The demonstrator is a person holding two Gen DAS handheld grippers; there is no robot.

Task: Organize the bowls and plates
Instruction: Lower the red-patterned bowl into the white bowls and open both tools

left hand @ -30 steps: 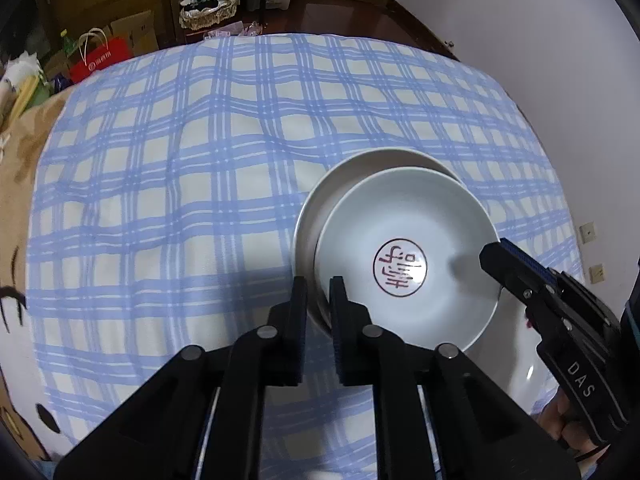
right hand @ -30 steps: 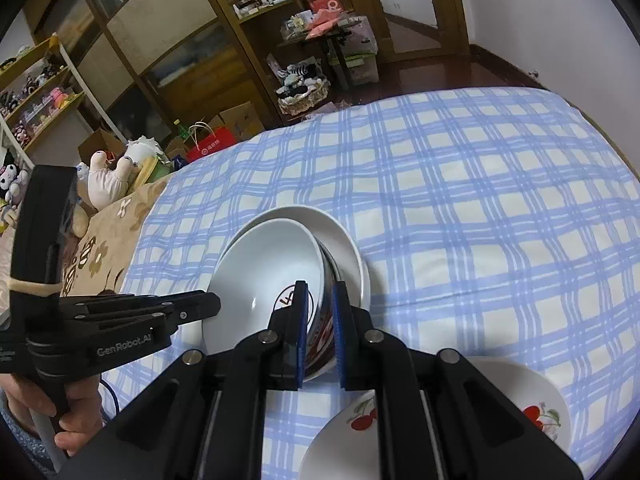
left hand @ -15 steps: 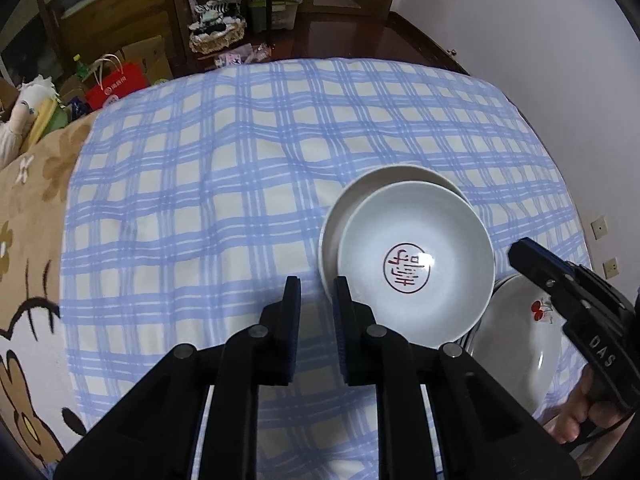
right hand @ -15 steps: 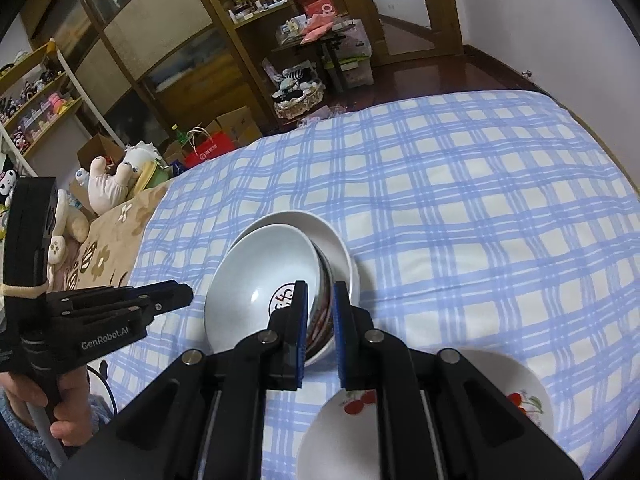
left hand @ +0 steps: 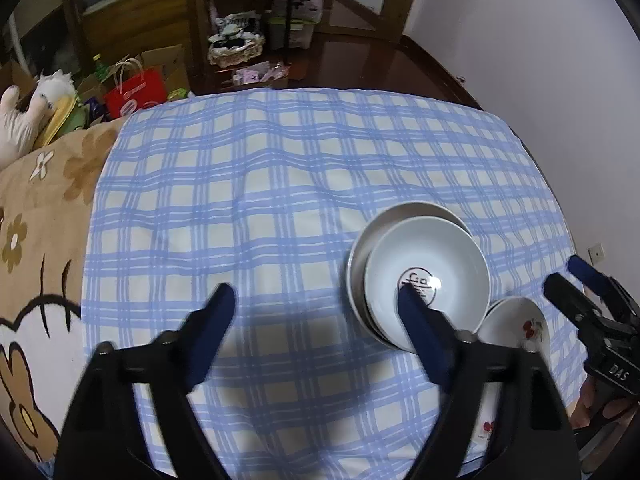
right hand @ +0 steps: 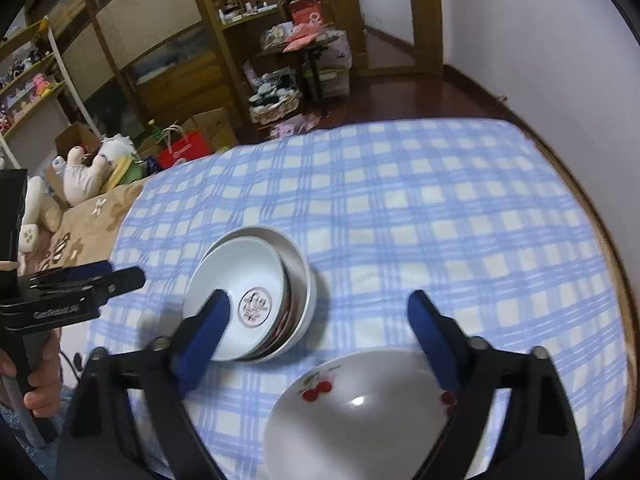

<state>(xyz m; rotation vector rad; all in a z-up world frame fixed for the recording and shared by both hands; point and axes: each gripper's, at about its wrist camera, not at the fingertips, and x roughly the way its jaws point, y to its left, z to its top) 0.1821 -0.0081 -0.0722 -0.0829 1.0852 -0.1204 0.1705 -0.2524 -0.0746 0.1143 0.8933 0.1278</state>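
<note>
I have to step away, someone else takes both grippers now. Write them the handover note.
Left gripper: jaws opening, nothing between them.
Right gripper: jaws opening, also empty.
The bowl with the red seal mark sits nested in a wider white bowl on the blue checked cloth.
The cherry-print dish lies apart, nearer the person, beside the stack.
Done: the two bowls are stacked.
Left: probably the cherry-print dish, not yet stacked.

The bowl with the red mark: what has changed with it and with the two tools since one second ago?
Both tools let go of the bowl with the red mark: the left tool and the right tool are opening, nothing between their fingers, and have drawn back from it. The bowl stays nested in the white bowl; the cherry bowl has not moved.
</note>
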